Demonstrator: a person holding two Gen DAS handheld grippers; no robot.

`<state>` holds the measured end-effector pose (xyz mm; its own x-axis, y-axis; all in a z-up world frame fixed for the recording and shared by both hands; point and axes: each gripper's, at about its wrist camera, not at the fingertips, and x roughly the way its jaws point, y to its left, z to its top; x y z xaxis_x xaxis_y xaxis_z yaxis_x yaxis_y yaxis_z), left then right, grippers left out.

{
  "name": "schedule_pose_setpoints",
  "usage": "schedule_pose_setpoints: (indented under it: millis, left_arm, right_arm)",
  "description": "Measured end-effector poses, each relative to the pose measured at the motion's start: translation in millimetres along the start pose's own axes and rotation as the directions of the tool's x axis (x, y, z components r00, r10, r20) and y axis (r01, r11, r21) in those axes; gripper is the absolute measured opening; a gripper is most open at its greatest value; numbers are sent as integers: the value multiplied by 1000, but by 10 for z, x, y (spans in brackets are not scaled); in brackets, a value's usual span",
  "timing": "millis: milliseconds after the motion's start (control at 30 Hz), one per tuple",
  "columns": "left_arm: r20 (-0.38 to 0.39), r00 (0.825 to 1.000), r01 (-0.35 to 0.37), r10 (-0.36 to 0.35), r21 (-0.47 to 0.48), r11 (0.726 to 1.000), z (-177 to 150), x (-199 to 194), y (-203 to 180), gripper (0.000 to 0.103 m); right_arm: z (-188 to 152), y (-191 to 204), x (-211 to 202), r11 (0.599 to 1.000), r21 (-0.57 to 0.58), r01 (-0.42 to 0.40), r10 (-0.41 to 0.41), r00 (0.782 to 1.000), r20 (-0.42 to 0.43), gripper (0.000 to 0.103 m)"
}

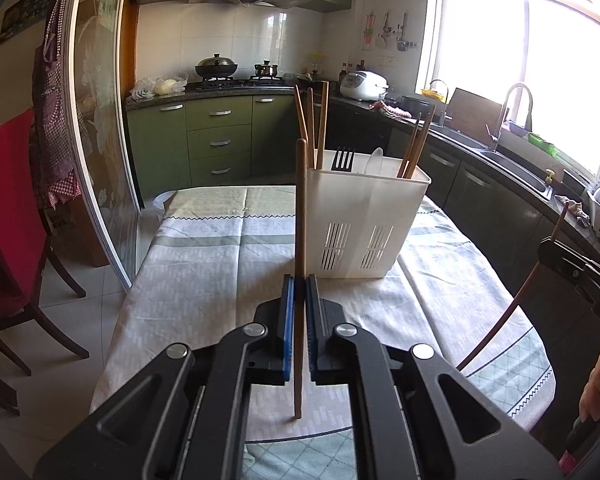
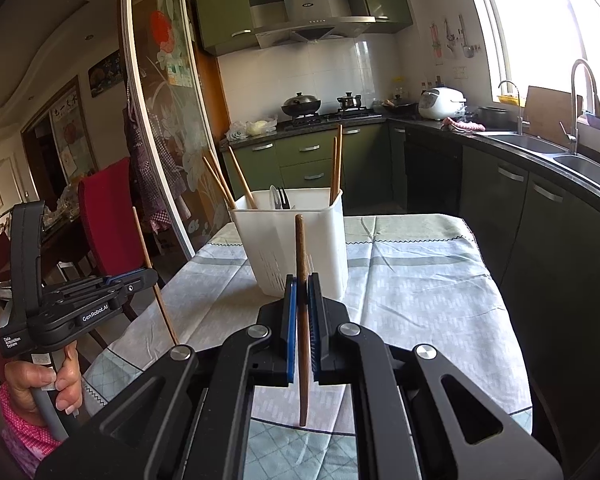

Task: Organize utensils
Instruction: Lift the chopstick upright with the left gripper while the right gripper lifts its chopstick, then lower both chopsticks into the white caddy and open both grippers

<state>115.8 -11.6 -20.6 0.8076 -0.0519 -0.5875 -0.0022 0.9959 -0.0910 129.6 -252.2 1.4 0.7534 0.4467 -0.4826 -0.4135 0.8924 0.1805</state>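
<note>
Two chopsticks are up off the desk, one in each gripper. The left gripper (image 1: 300,292) has its blue pads pinched tight on a pale wooden chopstick (image 1: 300,208), held upright with its lower end hanging above the cloth. The right gripper (image 2: 302,292) is likewise closed hard on a darker brown chopstick (image 2: 300,248), nearly upright and leaning a touch. Just ahead of both stands the white plastic utensil caddy (image 1: 364,216), slotted near its base, resting on the desk. Three chopsticks (image 1: 312,124) lean out of its left compartment and two more (image 1: 416,144) out of the right one; a black fork (image 1: 343,158) and a pale spoon (image 1: 374,160) sit between them. A grey-green patterned tablecloth (image 1: 204,264) covers the desk. To the left a red-backed chair (image 1: 8,216) stands on the tiled floor. Behind are green kitchen cabinets (image 1: 220,140), a wok on the stove (image 1: 216,66), a white rice cooker (image 1: 363,85) and a sink (image 1: 512,164) under the bright window.
</note>
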Motion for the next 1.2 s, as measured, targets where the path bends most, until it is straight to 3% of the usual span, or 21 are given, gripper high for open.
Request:
schedule_pose_setpoints:
  millis: [333,567,733,933,1200]
  left_arm:
    - [14,1000,16,-16,6,1000,113,-74,-26,6]
    - [29,998,58,-59,49,997,480,-226,-150,6]
    - [113,989,80,-91,101,992,872,-477,-327,6]
    - [253,964,45,-85,160,986,1345,-660,-504,6]
    - [305,949,30,-80,163,986,1751,-294,-654,6]
  right_arm:
    - [192,80,-4,999,-30,-19,20,1000,24,6]
    - [671,247,-252,995,-91,-41,53,990,130,6]
    - [1096,363,-430,991,-132,-22,53,970,239,6]
    - [1574,367,-376,992,-123,10,31,943,332,6]
    - [1958,240,177,994,-97,40,-5,941,339,6]
